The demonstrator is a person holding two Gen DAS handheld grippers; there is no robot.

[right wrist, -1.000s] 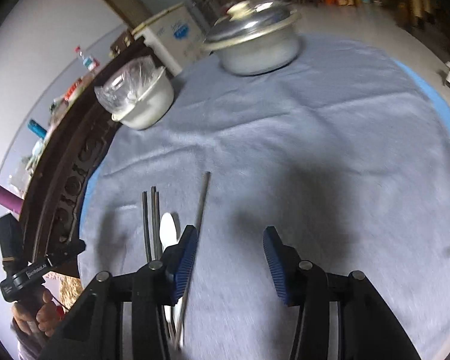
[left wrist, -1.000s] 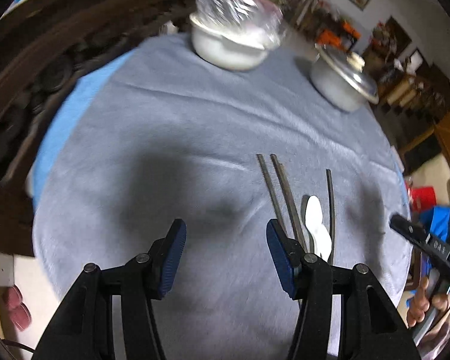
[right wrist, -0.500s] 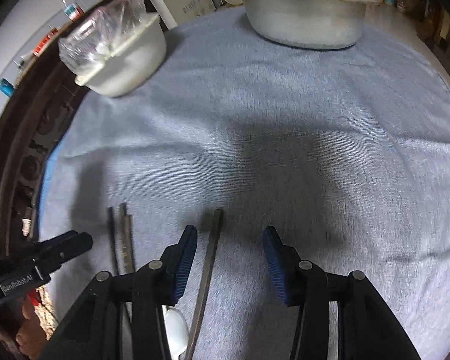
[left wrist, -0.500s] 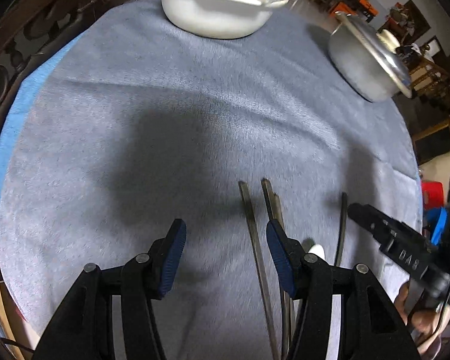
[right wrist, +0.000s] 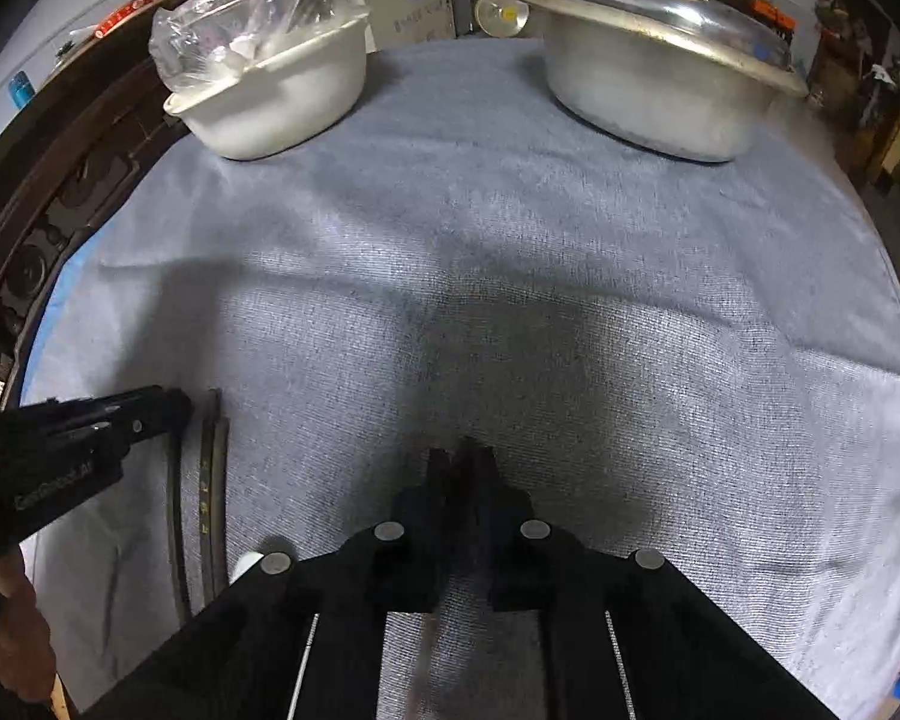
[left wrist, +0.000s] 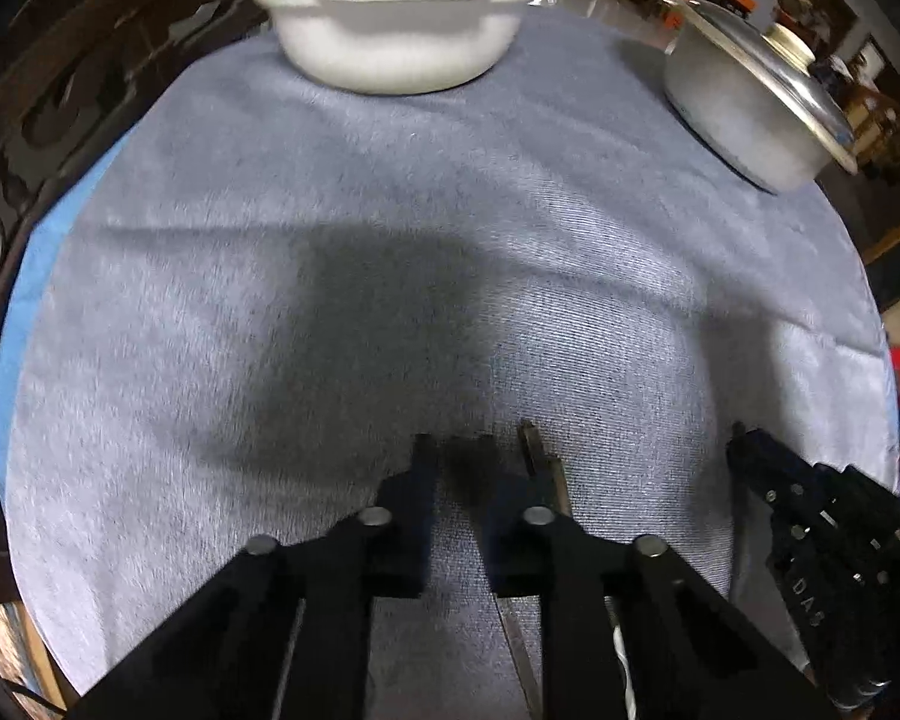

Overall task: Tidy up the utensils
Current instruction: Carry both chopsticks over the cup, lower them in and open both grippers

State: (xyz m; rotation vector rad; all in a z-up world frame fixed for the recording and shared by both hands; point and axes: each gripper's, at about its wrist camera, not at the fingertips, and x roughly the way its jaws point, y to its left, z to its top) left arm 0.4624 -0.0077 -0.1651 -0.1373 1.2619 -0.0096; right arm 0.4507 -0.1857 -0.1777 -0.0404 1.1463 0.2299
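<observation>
Dark chopsticks lie on the grey cloth. In the left wrist view my left gripper (left wrist: 453, 456) has nearly closed jaws low over the cloth; one chopstick (left wrist: 531, 450) lies just right of it and a white spoon (left wrist: 621, 654) peeks out beneath. In the right wrist view my right gripper (right wrist: 459, 462) is shut on a single dark chopstick (right wrist: 429, 636) that runs back under it. A pair of chopsticks (right wrist: 210, 480) lies to its left, beside my left gripper's body (right wrist: 72, 450). My right gripper's body (left wrist: 810, 516) also shows in the left wrist view.
A white bowl with a plastic bag (right wrist: 270, 84) stands at the back left and a lidded metal pot (right wrist: 660, 66) at the back right. A carved dark wood edge (right wrist: 42, 228) runs along the left of the table.
Both grippers dropped low toward the cloth and closed their jaws. The right gripper closed on the lone chopstick. The left jaws narrowed beside the chopstick pair.
</observation>
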